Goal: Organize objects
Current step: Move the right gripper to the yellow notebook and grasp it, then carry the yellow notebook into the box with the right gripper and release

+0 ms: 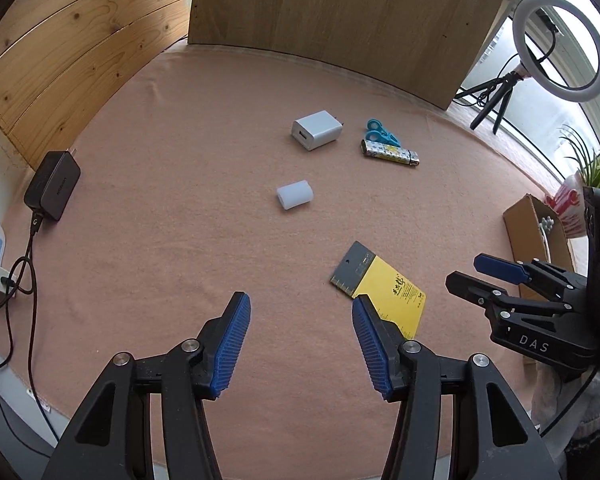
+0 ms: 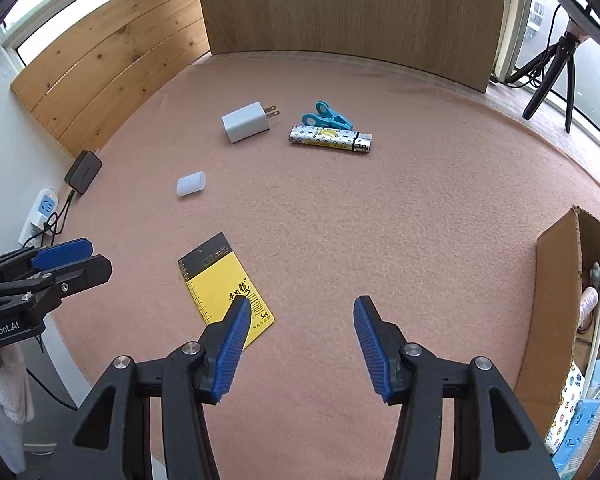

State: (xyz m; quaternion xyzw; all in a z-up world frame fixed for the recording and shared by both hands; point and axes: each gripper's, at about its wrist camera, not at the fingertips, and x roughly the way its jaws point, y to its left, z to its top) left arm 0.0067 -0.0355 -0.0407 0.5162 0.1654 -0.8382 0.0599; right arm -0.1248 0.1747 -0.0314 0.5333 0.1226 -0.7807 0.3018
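Yellow card [image 2: 226, 288] flat on cloth, under right gripper [image 2: 300, 308] left fingertip (apart, empty); left gripper [image 1: 300, 304] apart.

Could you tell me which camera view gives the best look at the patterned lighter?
The right wrist view: the lighter lies nearer, larger and side-on, its printed pattern and metal cap clear. The left wrist view shows it smaller and farther off, with less pattern detail.

open cloth [image 2: 380, 220] mid-table, cardboard box [image 2: 560, 280] blocking right edge
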